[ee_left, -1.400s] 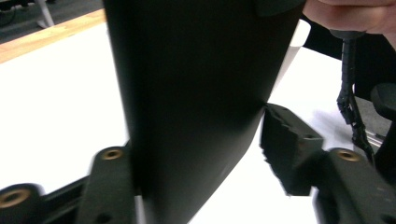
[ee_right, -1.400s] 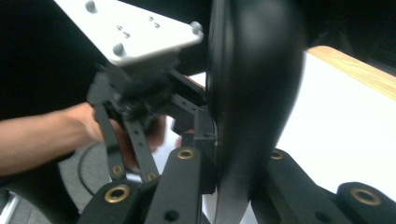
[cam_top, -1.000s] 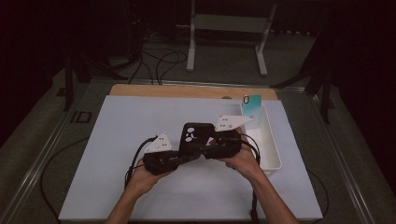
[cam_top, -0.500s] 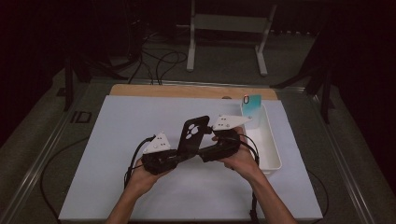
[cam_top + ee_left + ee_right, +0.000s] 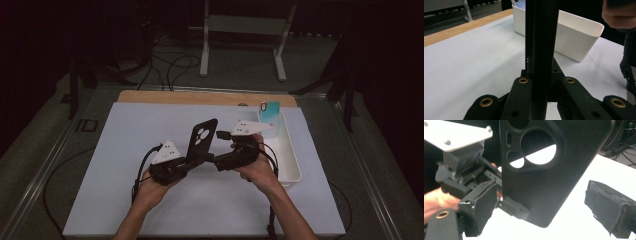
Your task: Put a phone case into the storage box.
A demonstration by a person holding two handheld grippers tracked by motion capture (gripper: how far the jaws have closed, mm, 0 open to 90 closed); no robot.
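My left gripper (image 5: 192,160) stayed clamped on the black plastic phone case (image 5: 201,140), my right gripper (image 5: 212,159) had just spread its jaws off it; binning in the white plastic tub (image 5: 292,165) remained.

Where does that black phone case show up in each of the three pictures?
High view: phone case stands upright at table centre, between the two grippers.
Left gripper view: edge-on, a dark vertical bar at centre.
Right gripper view: fills centre top, camera holes visible.
Shared landmark: white bin.
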